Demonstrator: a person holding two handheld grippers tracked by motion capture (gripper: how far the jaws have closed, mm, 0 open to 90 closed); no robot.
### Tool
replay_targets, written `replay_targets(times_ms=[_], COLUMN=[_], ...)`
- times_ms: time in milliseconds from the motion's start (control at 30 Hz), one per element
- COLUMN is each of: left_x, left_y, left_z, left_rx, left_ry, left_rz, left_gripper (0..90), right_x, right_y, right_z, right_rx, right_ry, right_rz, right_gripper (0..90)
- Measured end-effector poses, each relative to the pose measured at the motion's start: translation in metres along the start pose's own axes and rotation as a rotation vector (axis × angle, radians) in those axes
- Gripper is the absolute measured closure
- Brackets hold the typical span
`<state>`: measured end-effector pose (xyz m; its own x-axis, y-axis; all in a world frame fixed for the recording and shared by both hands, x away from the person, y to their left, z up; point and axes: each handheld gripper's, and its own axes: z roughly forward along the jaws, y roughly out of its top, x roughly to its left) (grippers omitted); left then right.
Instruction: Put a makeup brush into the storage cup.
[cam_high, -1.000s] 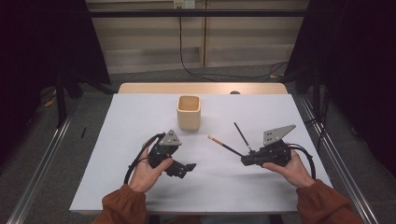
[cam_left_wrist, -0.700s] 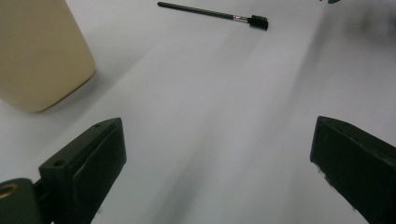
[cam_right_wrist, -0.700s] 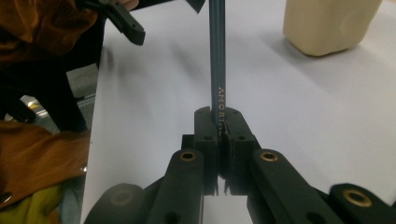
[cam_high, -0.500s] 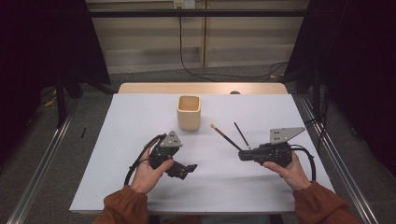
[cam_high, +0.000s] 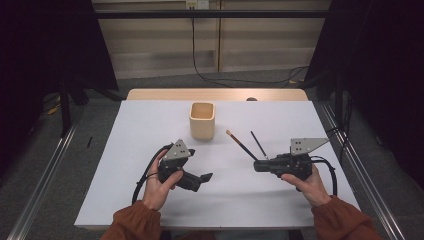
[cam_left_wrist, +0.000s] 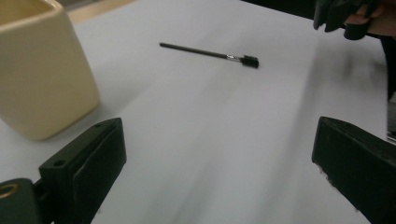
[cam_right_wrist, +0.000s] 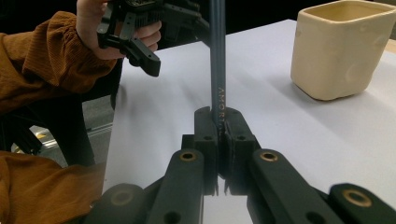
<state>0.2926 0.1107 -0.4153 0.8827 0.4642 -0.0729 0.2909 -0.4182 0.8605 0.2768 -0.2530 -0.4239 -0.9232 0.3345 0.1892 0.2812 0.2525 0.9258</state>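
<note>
My right gripper (cam_high: 256, 166) (cam_right_wrist: 217, 117) is shut on the dark handle of a brush (cam_high: 241, 145) (cam_right_wrist: 217, 51). The brush slants away from the jaws, its pale tip toward the cream square cup (cam_high: 202, 120) (cam_right_wrist: 342, 50). A second thin dark brush (cam_high: 259, 145) (cam_left_wrist: 209, 52) lies flat on the white table just right of the held one. My left gripper (cam_high: 199, 181) (cam_left_wrist: 219, 163) rests low over the table in front of the cup, jaws wide open with nothing between them. The cup (cam_left_wrist: 42, 70) stands to its left in the left gripper view.
The white table top (cam_high: 125, 150) ends at a wooden strip (cam_high: 215, 94) behind the cup. Metal rails (cam_high: 47, 175) run along both sides, and dark curtains and floor cables lie beyond. Orange sleeves (cam_high: 132, 225) enter from the near edge.
The held brush has swung in the right gripper: its tip, which pointed left and low over the table, now points farther away toward the cup. The left gripper has stayed put.
</note>
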Motion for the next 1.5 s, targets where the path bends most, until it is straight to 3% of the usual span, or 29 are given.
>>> replay_targets(times_ms=[133, 400, 533, 633, 867, 1000, 1133, 1400, 1500], left_x=[-0.001, -0.008, -0.013, -0.016, -0.021, -0.025, -0.03, -0.034, -0.033], left_y=[-0.001, 0.002, 0.006, 0.01, 0.021, 0.031, 0.039, 0.05, 0.052], left_z=[0.002, 0.009, 0.013, 0.016, 0.023, 0.028, 0.032, 0.042, 0.042], left_rx=[-0.051, -0.135, -0.167, -0.191, -0.214, -0.224, -0.247, -0.277, -0.306], left_ry=[0.008, -0.023, -0.022, -0.036, -0.049, -0.088, -0.116, -0.117, -0.114], left_rz=[0.023, -0.003, 0.019, 0.013, -0.009, 0.023, 0.014, 0.012, -0.006], left_gripper=[2.5, 2.7, 2.6, 2.6, 3.8, 5.0, 8.4, 10.6, 18.5], right_x=[0.0, -0.001, 0.0, 0.001, 0.002, 0.001, 0.001, -0.001, -0.001], right_y=[0.0, 0.0, 0.0, 0.0, 0.0, 0.0, 0.0, -0.001, -0.001], right_z=[0.001, 0.002, 0.005, 0.007, 0.008, 0.008, 0.007, 0.007, 0.007], right_rx=[0.01, -0.003, -0.004, -0.003, -0.005, -0.003, -0.006, -0.006, -0.003], right_ry=[0.011, 0.017, 0.028, 0.036, 0.036, 0.03, 0.025, 0.019, 0.018], right_rz=[-0.001, 0.001, -0.005, -0.006, -0.011, -0.012, -0.012, -0.005, -0.007], right_gripper=[86.1, 86.1, 86.1, 86.0, 86.1, 86.1, 86.0, 86.1, 86.1])
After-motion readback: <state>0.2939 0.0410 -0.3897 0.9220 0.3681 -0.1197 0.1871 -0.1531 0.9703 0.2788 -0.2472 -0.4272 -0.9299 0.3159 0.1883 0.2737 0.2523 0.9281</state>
